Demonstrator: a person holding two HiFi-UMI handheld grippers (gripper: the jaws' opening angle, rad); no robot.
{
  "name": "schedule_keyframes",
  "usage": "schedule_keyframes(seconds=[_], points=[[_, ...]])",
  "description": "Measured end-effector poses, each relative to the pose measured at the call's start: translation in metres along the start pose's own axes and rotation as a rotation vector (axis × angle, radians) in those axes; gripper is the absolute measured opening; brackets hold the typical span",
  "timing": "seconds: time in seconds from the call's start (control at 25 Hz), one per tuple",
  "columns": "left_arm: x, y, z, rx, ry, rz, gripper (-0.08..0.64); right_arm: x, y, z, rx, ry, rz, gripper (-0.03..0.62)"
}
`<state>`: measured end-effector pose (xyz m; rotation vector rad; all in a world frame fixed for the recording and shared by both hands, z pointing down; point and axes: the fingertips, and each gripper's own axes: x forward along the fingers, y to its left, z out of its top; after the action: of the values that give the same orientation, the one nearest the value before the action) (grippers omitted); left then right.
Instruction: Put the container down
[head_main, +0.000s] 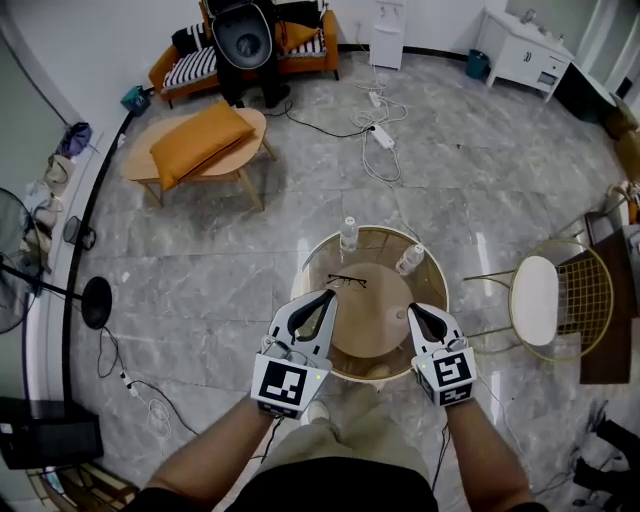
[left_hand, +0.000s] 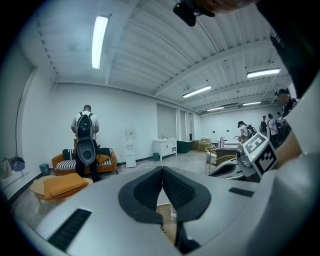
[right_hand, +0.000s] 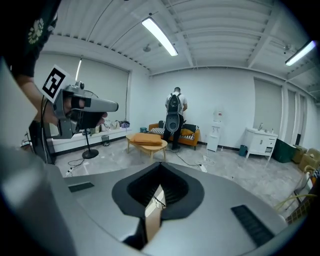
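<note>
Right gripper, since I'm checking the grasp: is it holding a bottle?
No, the right gripper has its jaws shut together with nothing between them.

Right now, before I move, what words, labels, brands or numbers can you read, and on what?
No readable text in any view.
Black-and-white square markers on the left gripper and right gripper: patterns, not words.
Labels on two clear plastic bottles on the round glass-topped table: too small.
Pale print on dark clothing: blurred.
</note>
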<state>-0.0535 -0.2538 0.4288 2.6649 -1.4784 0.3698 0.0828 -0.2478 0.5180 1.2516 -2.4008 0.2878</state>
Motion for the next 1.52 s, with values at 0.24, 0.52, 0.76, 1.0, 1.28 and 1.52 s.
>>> schedule_keyframes(seconds=[0.24,0.52,0.76,1.0,1.28,1.52], points=[[-0.02,0.004,0.026,-0.001,-0.046,0.002,0.015,-0.017,0.007,0.042,-0.017,-0.063,-0.018,0.014],[-0.057,0.011,0.055,0.006,-0.102,0.015,0.015,-0.052,0.027,0.091,-0.009,-0.127,-0.038,0.014],[-0.093,0.014,0.086,0.069,-0.155,0.023,0.015,-0.086,0.056,0.134,-0.008,-0.185,-0.033,0.013],[-0.125,0.013,0.097,0.081,-0.184,0.012,0.015,-0.107,0.086,0.156,-0.005,-0.223,-0.037,0.012],[-0.154,0.025,0.095,0.045,-0.188,0.015,0.015,-0.118,0.106,0.16,-0.011,-0.228,-0.068,0.012],[-0.159,0.023,0.109,0.06,-0.199,0.008,0.015,-0.134,0.107,0.175,-0.032,-0.267,-0.072,0.012]])
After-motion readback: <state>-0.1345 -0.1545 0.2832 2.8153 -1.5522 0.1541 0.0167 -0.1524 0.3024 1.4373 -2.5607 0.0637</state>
